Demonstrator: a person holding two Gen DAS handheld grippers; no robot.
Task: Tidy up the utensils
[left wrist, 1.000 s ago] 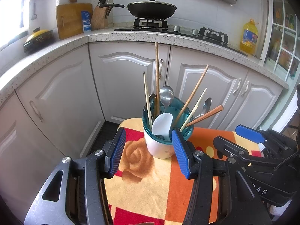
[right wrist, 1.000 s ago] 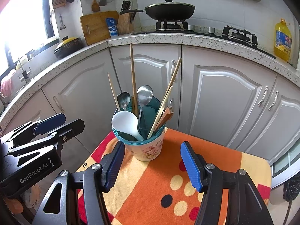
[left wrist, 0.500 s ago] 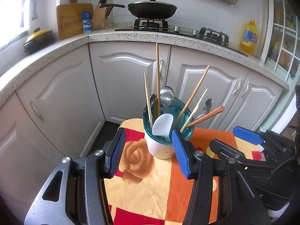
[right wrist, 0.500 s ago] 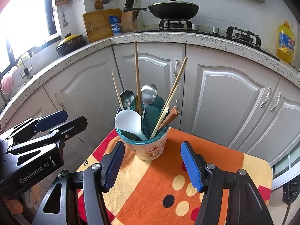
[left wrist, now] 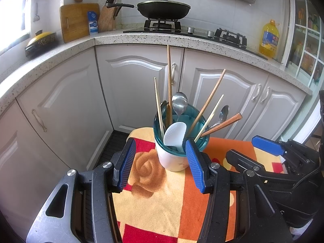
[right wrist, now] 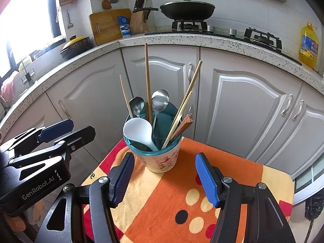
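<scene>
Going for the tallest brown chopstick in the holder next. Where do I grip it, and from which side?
Grip the tallest chopstick on its bare upper shaft, well above the spoon bowls. It stands nearly upright in the utensil holder, with the top half clear of neighbours. Probably come level from the near side with the open right gripper, pads either side of the shaft, then lift straight up.

Black grippers (right wrist: 163, 160), ribbed blue pads (right wrist: 206, 179).

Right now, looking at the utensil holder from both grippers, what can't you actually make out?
- Lower ends of the chopsticks and spoons: hidden inside the utensil holder, both views.
- Holder's right side, left wrist view: covered by the left gripper's finger.
- Table under the cloth: fully covered.
- Yellow bottle label: too small to read.
- The right gripper's body: cut off by the bottom edge.
</scene>
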